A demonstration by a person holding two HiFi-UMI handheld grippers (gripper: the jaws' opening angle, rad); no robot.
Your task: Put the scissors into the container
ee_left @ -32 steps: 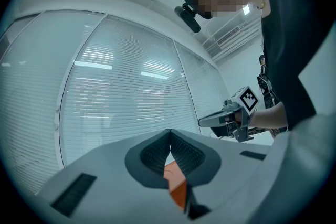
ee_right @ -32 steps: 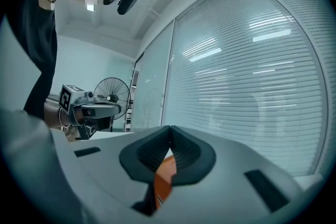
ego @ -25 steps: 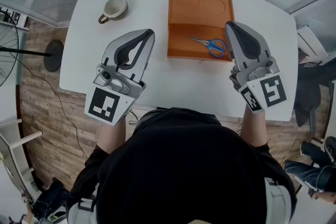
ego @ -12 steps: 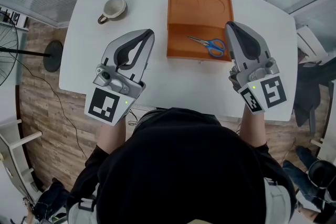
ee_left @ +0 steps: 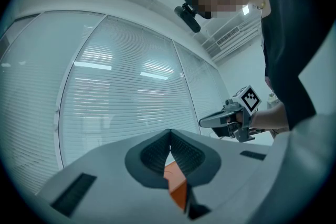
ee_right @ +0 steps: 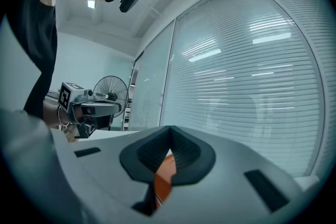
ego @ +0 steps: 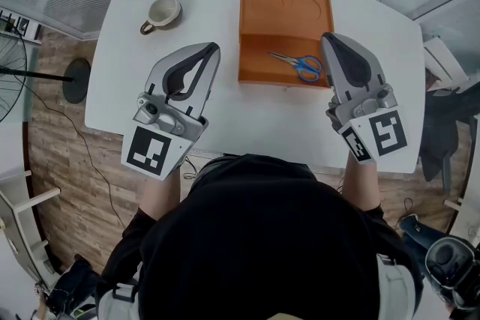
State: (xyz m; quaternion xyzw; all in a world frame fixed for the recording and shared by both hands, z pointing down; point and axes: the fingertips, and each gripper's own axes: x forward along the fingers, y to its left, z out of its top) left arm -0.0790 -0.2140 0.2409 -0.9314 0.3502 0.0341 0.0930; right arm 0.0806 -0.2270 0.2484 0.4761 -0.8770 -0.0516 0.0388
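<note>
Head view, with both gripper views. The scissors (ego: 298, 64) lie flat in the near compartment of the container (ego: 285, 11), toward its right end. They have two blue loop handles of smooth plastic and slim, bright metal blades that lie close together. Their long axis runs roughly left to right across the compartment, slightly slanted: the handles sit at the right and a little nearer the person, and the blade tips point left and slightly away.

The container is an orange rectangular tray with low walls, divided by a ridge into two compartments. The far compartment bears two shallow round recesses. It stands on the white, smooth desk (ego: 255, 116), which has rounded corners. A pale ceramic mug (ego: 163, 13) stands well apart at the far left.

The left gripper (ego: 214, 47) is held above the desk, left of the container. Its dark ribbed fingers (ee_left: 155, 155) are pressed together at the tips, with nothing pinched between them. The right gripper (ego: 326, 37) is held beside the container's right edge, just right of the scissors as the head view shows it. Its fingers (ee_right: 184, 152) likewise meet at the tips and hold nothing. In both gripper views a sliver of orange shows through the gap below the fingertips.
</note>
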